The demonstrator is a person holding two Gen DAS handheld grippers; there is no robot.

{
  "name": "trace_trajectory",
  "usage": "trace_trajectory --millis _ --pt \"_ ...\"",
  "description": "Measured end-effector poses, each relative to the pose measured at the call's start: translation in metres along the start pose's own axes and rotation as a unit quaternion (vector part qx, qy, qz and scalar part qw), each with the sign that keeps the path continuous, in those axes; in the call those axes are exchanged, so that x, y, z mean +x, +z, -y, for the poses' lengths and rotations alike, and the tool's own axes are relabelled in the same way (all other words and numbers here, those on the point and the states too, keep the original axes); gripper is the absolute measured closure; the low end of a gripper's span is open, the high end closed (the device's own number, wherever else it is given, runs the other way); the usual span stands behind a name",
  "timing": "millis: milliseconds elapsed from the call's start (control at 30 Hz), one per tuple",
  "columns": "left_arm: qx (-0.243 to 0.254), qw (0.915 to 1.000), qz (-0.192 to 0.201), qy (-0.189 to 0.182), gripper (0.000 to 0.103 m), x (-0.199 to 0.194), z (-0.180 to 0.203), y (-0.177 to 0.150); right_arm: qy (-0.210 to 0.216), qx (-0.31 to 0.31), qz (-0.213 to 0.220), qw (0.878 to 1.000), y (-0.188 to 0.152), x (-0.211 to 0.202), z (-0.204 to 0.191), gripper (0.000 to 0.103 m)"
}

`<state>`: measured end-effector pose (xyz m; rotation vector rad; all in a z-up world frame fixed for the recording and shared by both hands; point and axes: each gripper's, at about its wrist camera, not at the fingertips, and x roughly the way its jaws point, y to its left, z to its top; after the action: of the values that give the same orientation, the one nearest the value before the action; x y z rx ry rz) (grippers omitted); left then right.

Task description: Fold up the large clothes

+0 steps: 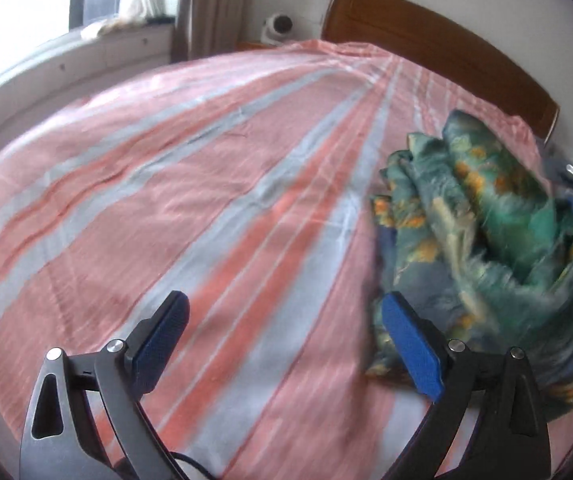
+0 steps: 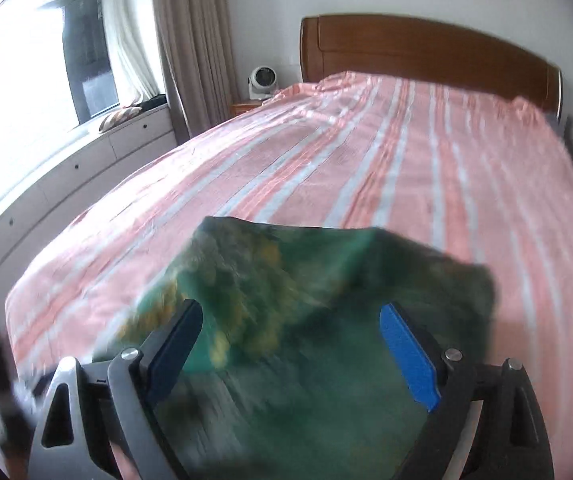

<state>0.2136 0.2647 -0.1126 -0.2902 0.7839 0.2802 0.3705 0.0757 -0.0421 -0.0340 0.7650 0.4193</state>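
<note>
A crumpled green garment with yellow and orange print [image 1: 486, 240] lies in a heap on the right side of the bed. My left gripper [image 1: 286, 340] is open and empty above the striped sheet, just left of the heap. In the right wrist view the same garment [image 2: 306, 340] is blurred and fills the space under and between the fingers of my right gripper [image 2: 290, 352], which is open. The jaws stand wide apart and do not pinch the cloth.
The bed has a pink and grey striped sheet [image 2: 366, 168] and a brown wooden headboard [image 2: 426, 48] at the far end. A small white fan [image 2: 261, 80] stands on a bedside table. White drawers [image 2: 86, 160] run under the window on the left.
</note>
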Motion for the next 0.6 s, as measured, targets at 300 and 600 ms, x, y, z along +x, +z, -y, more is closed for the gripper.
trace_trajectory --millis 300,600 --pt "0.005 0.9998 -0.017 0.001 0.005 0.016 -0.029 -0.02 0.002 -0.011 0.01 1.0 -0.051 0.104 -0.025 0.001" --pt "0.034 0.9992 -0.017 0.016 0.005 0.022 -0.024 -0.017 0.01 -0.011 0.027 1.0 -0.054 0.107 -0.024 0.001"
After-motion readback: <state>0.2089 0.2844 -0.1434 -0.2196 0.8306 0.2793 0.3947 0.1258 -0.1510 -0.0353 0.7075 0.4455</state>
